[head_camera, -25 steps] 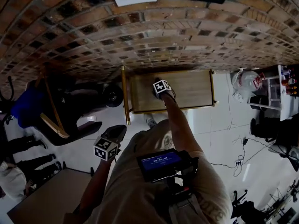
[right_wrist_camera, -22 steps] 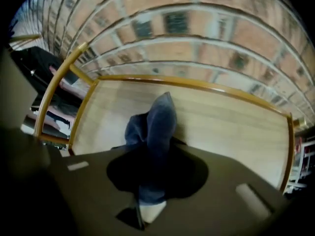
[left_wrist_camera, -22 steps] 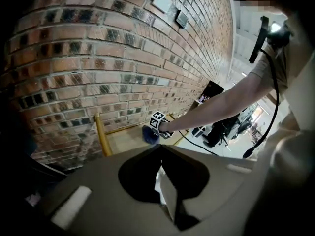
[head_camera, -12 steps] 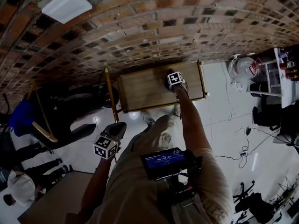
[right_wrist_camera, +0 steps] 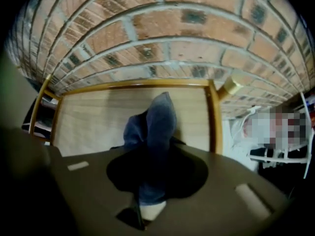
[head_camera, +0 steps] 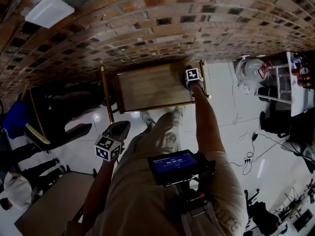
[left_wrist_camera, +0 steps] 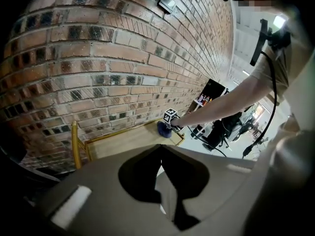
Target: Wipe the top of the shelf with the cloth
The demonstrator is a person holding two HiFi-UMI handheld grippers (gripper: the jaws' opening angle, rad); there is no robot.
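Observation:
The wooden shelf top (head_camera: 147, 88) stands against a brick wall, framed by brass rails. My right gripper (head_camera: 192, 81) rests on its right end, shut on a blue cloth (right_wrist_camera: 156, 124) that spreads forward onto the wood (right_wrist_camera: 93, 122) close to the right rail (right_wrist_camera: 212, 119). From the left gripper view the cloth (left_wrist_camera: 162, 129) shows as a blue lump under the right gripper's marker cube (left_wrist_camera: 170, 116). My left gripper (head_camera: 117, 132) hangs low beside the person's leg, well short of the shelf. Its jaws meet at the tips (left_wrist_camera: 160, 149) with nothing between them.
The brick wall (head_camera: 162, 28) runs right behind the shelf. A dark chair (head_camera: 54, 122) stands on the floor to the left. At the right are a white rack with bottles (head_camera: 295, 77), a plastic bag (head_camera: 251, 70) and cables (head_camera: 246, 156).
My right gripper has slid with the cloth from the shelf's middle to its right end. The left gripper has stayed low by the leg.

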